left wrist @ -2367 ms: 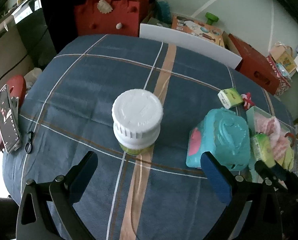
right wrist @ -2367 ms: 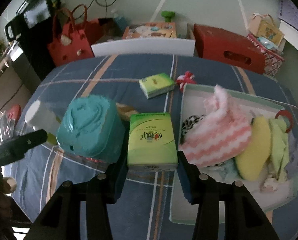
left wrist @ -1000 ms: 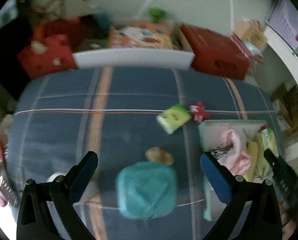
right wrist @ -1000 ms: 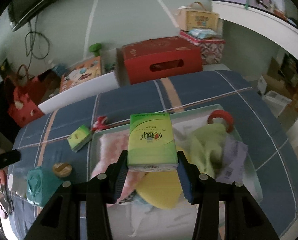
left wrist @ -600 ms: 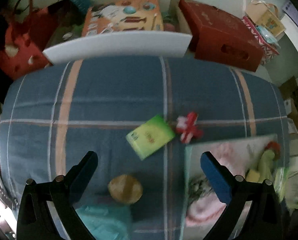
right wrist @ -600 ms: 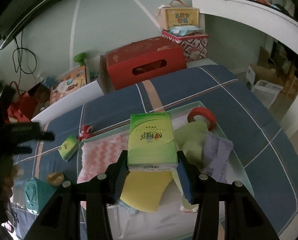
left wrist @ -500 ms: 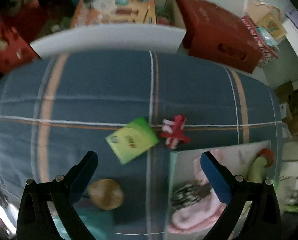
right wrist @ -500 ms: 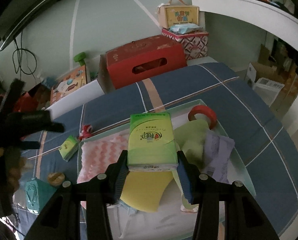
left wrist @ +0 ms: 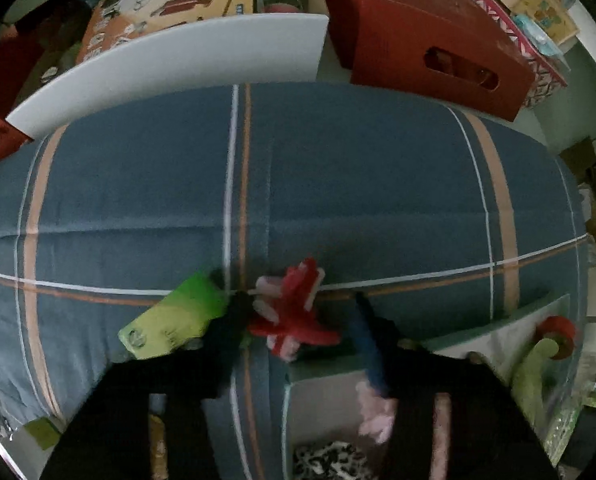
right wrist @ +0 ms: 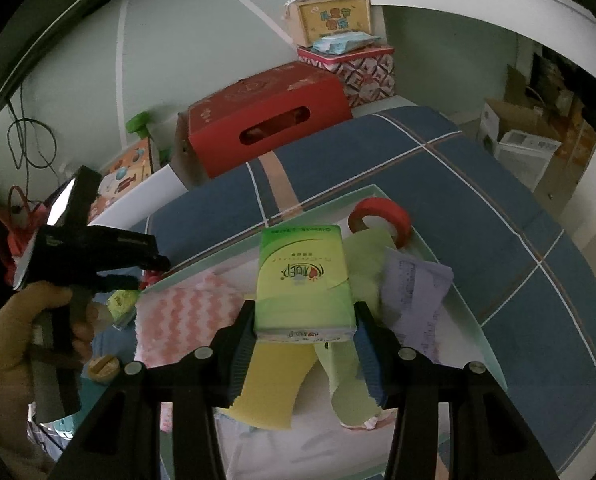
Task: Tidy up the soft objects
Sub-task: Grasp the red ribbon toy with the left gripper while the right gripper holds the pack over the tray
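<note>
Clamped between the right gripper (right wrist: 305, 334) fingers, the green tissue pack (right wrist: 303, 276) sat at frame centre above the pale tray (right wrist: 453, 300), glossy, rectangular, printed with a small logo. Low in the left wrist view, the left gripper (left wrist: 298, 336) straddled a red-and-white fuzzy toy (left wrist: 294, 316) on the blue plaid cloth (left wrist: 337, 184); I could not tell whether it gripped. A smaller green pack (left wrist: 174, 316) lay just left.
</note>
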`<state>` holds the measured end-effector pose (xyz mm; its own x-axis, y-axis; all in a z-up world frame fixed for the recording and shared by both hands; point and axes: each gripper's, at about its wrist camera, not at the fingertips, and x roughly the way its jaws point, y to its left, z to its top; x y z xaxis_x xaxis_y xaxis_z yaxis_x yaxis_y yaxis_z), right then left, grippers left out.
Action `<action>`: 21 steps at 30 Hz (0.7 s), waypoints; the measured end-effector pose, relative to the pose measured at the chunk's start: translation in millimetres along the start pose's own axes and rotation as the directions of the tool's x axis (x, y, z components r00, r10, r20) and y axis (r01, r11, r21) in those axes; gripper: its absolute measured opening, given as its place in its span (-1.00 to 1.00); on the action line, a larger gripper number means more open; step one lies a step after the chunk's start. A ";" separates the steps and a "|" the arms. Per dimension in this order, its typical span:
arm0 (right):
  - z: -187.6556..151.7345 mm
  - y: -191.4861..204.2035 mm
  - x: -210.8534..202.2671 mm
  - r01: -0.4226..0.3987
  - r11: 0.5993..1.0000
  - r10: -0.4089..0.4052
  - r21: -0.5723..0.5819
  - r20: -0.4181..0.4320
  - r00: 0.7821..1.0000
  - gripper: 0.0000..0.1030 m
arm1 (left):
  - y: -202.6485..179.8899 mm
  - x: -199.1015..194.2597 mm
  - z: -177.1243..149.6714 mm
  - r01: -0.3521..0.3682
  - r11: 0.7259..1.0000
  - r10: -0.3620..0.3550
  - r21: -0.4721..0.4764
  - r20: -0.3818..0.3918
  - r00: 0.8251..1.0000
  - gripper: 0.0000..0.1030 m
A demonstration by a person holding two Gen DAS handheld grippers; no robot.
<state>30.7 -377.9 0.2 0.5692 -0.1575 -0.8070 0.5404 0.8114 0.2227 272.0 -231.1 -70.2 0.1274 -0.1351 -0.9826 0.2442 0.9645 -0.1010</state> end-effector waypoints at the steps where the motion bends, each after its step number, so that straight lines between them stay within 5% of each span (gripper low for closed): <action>1: 0.0 -0.4 -0.5 -0.002 1.000 0.002 0.001 0.001 1.000 -0.03 | -0.3 3.5 0.0 0.003 1.000 -0.003 -0.005 -0.012 1.000 -0.30; 4: 0.1 -2.1 -1.0 -0.006 1.000 0.006 0.006 0.004 1.000 -0.03 | -1.0 9.9 -1.0 -0.032 0.999 0.032 0.008 -0.009 0.999 -0.43; 12: 1.4 -6.8 -7.5 -0.005 1.000 0.005 0.022 0.023 1.000 -0.03 | 4.2 -30.3 -13.2 0.056 0.998 -0.054 -0.023 0.089 0.995 -0.47; 21: -3.1 -12.4 -12.9 0.011 1.000 -0.012 0.020 0.015 1.000 -0.03 | -7.0 -106.0 -91.7 0.239 0.968 -0.250 0.076 0.235 0.939 -0.46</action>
<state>14.7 -384.1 6.1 0.5718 -0.1753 -0.8014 0.5594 0.7979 0.2246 168.6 -202.7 20.4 0.2849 -0.4214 -0.8609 0.3400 0.8842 -0.3203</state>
